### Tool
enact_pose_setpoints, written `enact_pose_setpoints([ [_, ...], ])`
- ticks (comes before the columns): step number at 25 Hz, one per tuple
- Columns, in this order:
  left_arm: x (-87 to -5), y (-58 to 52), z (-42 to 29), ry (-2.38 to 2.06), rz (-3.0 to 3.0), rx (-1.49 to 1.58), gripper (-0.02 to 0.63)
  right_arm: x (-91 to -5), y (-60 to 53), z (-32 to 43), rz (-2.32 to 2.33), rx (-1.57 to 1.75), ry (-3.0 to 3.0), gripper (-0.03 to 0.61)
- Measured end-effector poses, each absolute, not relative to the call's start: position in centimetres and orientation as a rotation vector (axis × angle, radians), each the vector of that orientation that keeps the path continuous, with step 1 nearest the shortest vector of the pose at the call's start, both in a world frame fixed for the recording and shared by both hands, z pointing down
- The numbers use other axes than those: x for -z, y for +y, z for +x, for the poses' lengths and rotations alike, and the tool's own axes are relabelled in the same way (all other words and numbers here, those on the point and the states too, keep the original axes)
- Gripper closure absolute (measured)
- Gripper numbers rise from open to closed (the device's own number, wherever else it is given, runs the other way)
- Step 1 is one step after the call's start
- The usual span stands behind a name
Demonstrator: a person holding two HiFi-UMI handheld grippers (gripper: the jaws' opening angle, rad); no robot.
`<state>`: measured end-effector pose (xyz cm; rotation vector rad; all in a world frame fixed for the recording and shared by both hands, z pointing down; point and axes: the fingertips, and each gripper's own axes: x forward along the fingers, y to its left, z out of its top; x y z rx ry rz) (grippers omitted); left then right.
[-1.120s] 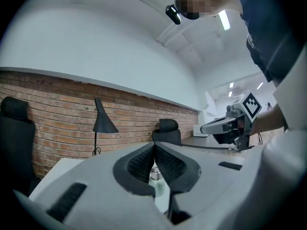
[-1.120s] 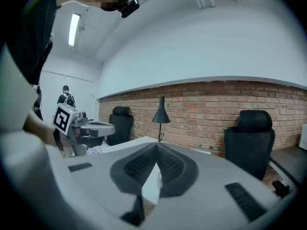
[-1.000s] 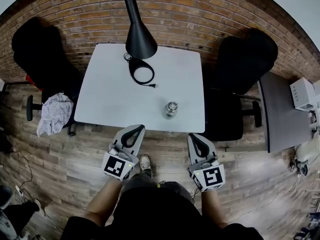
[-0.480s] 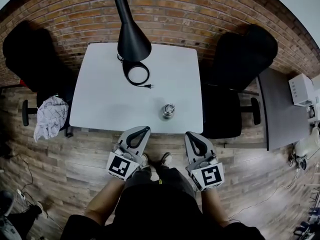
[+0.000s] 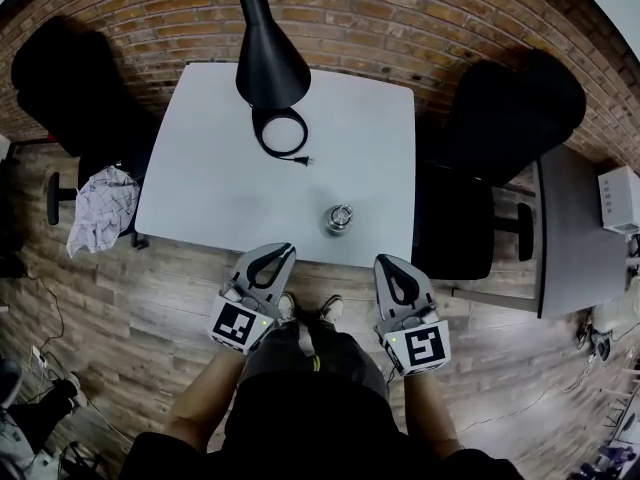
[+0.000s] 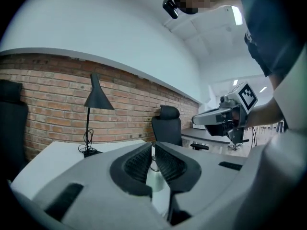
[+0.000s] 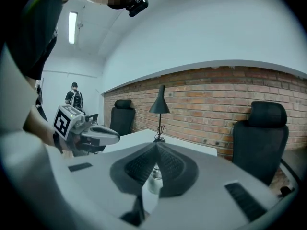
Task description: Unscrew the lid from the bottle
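Eased both grippers closer to the table (image 5: 200, 178) edge. Left gripper (image 5: 273, 254): jaws together, empty, bottle (image 5: 338, 226) ahead-right, standing upright near the front edge, lid (image 5: 342, 212) on. Right gripper (image 5: 392, 264): jaws together, empty, bottle ahead-left, marginally nearer.

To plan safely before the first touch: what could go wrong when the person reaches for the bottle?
The bottle stands free, near the front edge of the table; a push could tip it or send it over that edge.
The left gripper and right gripper are both shut and empty; unless they open first, they would likely knock the bottle, not grasp it.
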<state>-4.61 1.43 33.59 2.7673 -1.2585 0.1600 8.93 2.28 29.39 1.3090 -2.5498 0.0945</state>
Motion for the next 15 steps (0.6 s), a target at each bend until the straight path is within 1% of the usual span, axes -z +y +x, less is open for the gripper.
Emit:
enact_pose_setpoints([
  [7, -39.9, -1.0, -2.0, -1.136, 2.702, -0.185, 0.588, -34.1, 0.2, 8.7, 1.221, -0.125, -2.549, 0.561],
  [8, -40.7, -1.6, -1.7, -1.118, 2.701, -0.187, 0.569, -34.9, -0.2, 8.7, 1.203, -0.133, -2.549, 0.539],
  [9, -41.6, -2.3, -1.4, -1.098, 2.706, -0.194, 0.491, -35.6, -0.8, 8.6, 1.193, -0.142, -2.549, 0.502],
  [10, -42.5, -2.9, -1.1, -1.077, 2.705, -0.205, 0.441, -36.2, -1.4, 8.6, 1.191, -0.148, -2.549, 0.491],
  [12, -44.5, -3.8, -0.6, -1.032, 2.734, -0.234, 0.416, -37.3, -2.5, 8.5, 1.195, -0.159, -2.553, 0.474],
  [14, -46.4, -4.2, 0.1, -0.98, 2.757, -0.252, 0.375, -38.5, -3.4, 8.1, 1.185, -0.172, -2.565, 0.455],
  [15, -47.2, -4.3, 0.5, -0.955, 2.757, -0.255, 0.35, -39.1, -3.7, 7.7, 1.172, -0.179, -2.575, 0.434],
])
